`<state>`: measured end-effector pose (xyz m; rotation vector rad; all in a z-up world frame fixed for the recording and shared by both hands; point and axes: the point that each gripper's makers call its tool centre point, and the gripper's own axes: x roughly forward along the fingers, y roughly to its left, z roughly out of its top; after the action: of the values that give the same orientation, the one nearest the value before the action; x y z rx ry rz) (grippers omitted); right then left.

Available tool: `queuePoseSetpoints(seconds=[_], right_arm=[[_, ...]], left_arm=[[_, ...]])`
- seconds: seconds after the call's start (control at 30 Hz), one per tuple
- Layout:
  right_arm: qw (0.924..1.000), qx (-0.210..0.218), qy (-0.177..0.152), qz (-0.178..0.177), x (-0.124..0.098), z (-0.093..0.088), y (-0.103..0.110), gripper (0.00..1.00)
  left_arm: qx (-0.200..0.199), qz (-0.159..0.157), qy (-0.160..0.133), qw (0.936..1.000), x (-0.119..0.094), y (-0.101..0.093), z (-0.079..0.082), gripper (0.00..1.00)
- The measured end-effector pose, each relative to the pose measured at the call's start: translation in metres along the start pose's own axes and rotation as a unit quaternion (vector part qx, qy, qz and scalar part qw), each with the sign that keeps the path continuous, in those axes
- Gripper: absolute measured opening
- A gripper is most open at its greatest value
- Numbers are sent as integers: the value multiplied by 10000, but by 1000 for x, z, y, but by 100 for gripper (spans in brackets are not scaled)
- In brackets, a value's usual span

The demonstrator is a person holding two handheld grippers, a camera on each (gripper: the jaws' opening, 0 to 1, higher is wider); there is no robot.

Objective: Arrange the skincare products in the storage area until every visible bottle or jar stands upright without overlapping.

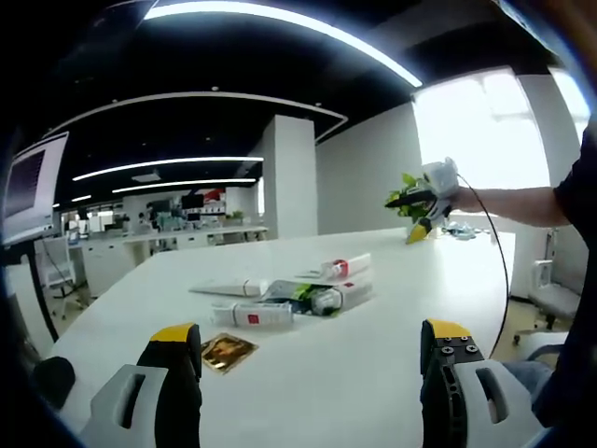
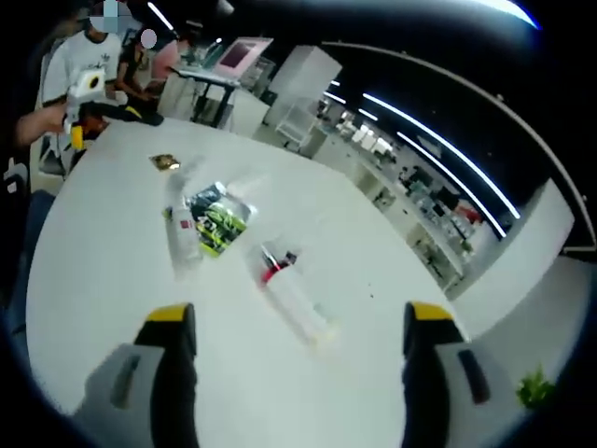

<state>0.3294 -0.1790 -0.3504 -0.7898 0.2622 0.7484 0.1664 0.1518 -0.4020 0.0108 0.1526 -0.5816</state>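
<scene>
white bench (image 1: 392, 373) is stretching ahead; skincare tubes (image 1: 280, 297) are lying flat at twelve o'clock. both my left tongs (image 1: 312, 350) and right tongs (image 2: 297, 327) are gaping, released, carrying nothing. i'm thinking approach low, pinch one tube mid-body.

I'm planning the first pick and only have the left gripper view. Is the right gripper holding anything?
Observer: No. The right gripper view shows the right gripper open, with nothing between its fingers.
Operator: What lies closest to it?
Observer: A tube with a red cap. It lies flat on the white table, with a gap between it and the green packet.
Operator: Anything behind my side?
Observer: People sit beyond the table edge, behind the left gripper.
</scene>
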Motion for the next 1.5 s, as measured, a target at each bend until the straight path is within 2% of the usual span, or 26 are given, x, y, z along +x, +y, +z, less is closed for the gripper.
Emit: queuePoseSetpoints(seconds=[0.47,0.87,1.5], right_arm=[[9998,-37,129,120,31,-3,-8,93],[9997,-12,97,236,53,6,-9,92],[9991,-76,157,383,80,-1,-11,91]], left_arm=[[19,-23,31,10000,4,-2,0,100],[-23,-76,48,10000,7,-2,-3,100],[-1,-85,36,10000,10,-3,-2,100]])
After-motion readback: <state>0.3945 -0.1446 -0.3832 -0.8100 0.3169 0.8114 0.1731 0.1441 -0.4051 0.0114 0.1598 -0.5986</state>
